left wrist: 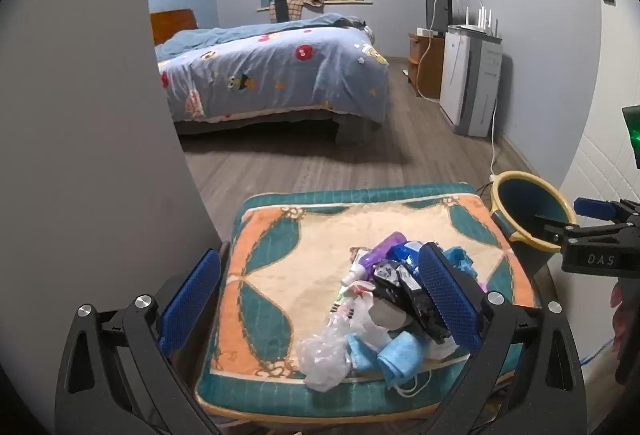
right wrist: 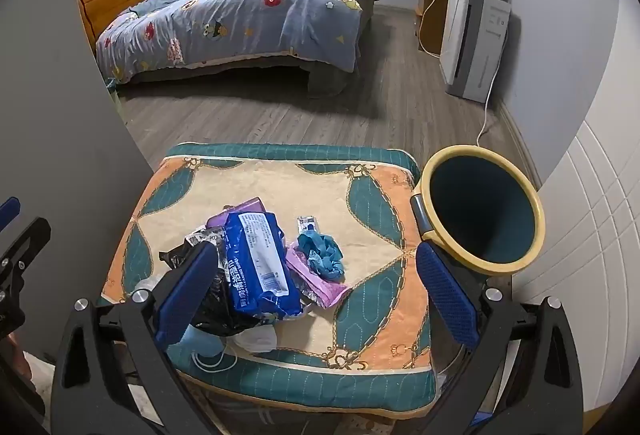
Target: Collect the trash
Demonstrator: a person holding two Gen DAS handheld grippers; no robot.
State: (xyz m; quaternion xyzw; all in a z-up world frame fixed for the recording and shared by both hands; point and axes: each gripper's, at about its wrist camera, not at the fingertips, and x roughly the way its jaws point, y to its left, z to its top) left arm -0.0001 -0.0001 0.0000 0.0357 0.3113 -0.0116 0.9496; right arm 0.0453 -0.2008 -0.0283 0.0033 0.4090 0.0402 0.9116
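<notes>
Hovering over the cushion [right wrist: 376,319], we see both claws [left wrist: 320,299] [right wrist: 316,295] released, trash pile [right wrist: 260,267] lying between them.

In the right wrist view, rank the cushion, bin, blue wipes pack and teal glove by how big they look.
1. Cushion, by far the largest.
2. Bin.
3. Blue wipes pack.
4. Teal glove, smallest.
The fisheye lens distorts sizes, so this ranks appearance only.
</notes>
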